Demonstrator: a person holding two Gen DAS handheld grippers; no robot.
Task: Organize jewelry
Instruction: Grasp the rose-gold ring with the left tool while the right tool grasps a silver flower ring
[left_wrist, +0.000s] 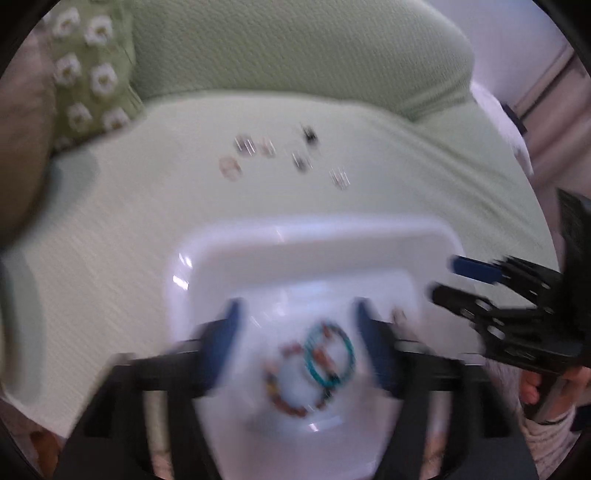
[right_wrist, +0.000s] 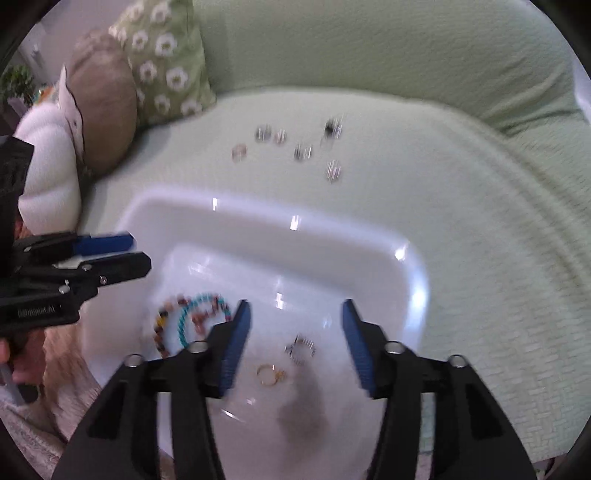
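A white plastic tray (right_wrist: 332, 236) sits on a pale green sofa seat; it also shows in the left wrist view (left_wrist: 314, 240). In it lie a turquoise bead bracelet (left_wrist: 328, 354) (right_wrist: 203, 306), a multicoloured bead bracelet (left_wrist: 284, 384) (right_wrist: 162, 328), a gold ring (right_wrist: 269, 374) and a silver ring (right_wrist: 301, 349). Several small rings (right_wrist: 301, 151) (left_wrist: 303, 160) lie loose on the cushion beyond the tray. My left gripper (left_wrist: 299, 336) (right_wrist: 138, 254) is open above the bracelets. My right gripper (right_wrist: 295, 332) (left_wrist: 443, 280) is open and empty above the two rings.
A green flowered pillow (right_wrist: 166, 59) (left_wrist: 88, 74), a tan round cushion (right_wrist: 103, 96) and a white cushion (right_wrist: 48, 173) stand at the back left. The sofa backrest (right_wrist: 369, 48) rises behind the seat. Both views are motion-blurred.
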